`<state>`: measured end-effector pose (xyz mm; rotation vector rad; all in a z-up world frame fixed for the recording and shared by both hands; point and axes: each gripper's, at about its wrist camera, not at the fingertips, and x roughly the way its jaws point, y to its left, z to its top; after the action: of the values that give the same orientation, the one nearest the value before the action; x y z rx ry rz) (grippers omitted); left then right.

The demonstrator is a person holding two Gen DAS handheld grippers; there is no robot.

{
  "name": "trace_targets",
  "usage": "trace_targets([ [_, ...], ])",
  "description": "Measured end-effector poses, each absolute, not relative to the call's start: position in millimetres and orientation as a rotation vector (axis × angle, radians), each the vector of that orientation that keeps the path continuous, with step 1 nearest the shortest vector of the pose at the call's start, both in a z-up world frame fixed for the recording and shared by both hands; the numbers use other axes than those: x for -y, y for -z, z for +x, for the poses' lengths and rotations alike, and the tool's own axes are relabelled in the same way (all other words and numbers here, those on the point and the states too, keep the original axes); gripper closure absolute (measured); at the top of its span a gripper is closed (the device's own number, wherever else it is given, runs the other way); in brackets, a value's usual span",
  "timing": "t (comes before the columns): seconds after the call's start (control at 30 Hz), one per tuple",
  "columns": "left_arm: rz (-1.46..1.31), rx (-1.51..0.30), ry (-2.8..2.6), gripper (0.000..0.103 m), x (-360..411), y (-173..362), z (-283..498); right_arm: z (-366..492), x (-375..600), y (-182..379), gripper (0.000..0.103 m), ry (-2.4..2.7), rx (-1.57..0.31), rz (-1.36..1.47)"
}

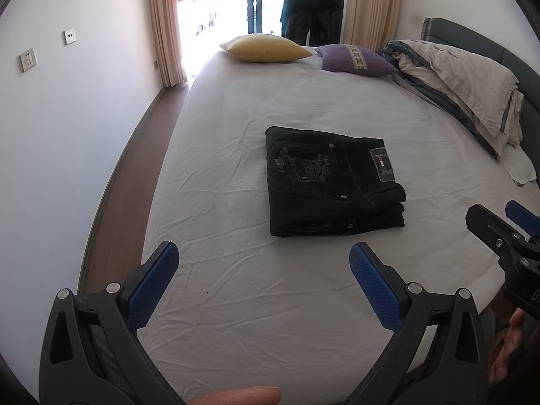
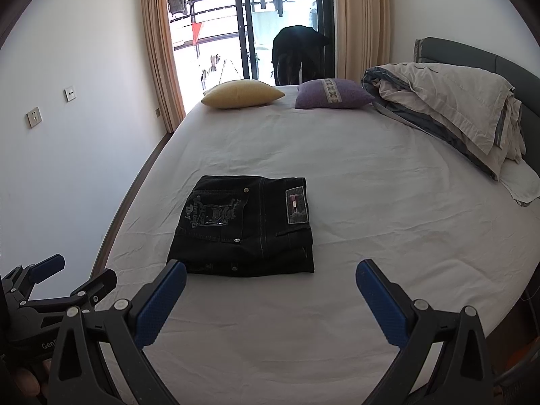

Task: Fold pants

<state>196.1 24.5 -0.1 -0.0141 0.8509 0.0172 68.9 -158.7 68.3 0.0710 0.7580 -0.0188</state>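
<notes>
A pair of black jeans (image 1: 332, 182) lies folded into a compact stack on the white bed sheet (image 1: 236, 287), back pocket embroidery and a waist label facing up. The same black jeans (image 2: 244, 226) sit just beyond my right gripper. My left gripper (image 1: 265, 253) hovers over the sheet short of the jeans, wide open, nothing between its blue pads. My right gripper (image 2: 270, 270) is also wide open and holds nothing, its left fingertip near the stack's front corner. Each gripper shows at the edge of the other's view: the right gripper (image 1: 496, 222), the left gripper (image 2: 74, 273).
A yellow pillow (image 1: 265, 47) and a purple pillow (image 1: 356, 59) lie at the bed's far end. A crumpled duvet (image 1: 462, 77) is piled against the grey headboard on the right. A person (image 1: 308, 13) bends over by the balcony door. A wall and floor strip run along the left.
</notes>
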Motion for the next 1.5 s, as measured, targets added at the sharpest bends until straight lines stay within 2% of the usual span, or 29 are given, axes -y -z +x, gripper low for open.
trace_targets([
  [1.5,-0.013,-0.858,-0.018,0.000,-20.8,5.3,189.1,64.2,160.6,-59.4,0.000,0.004,-0.772,0.068],
])
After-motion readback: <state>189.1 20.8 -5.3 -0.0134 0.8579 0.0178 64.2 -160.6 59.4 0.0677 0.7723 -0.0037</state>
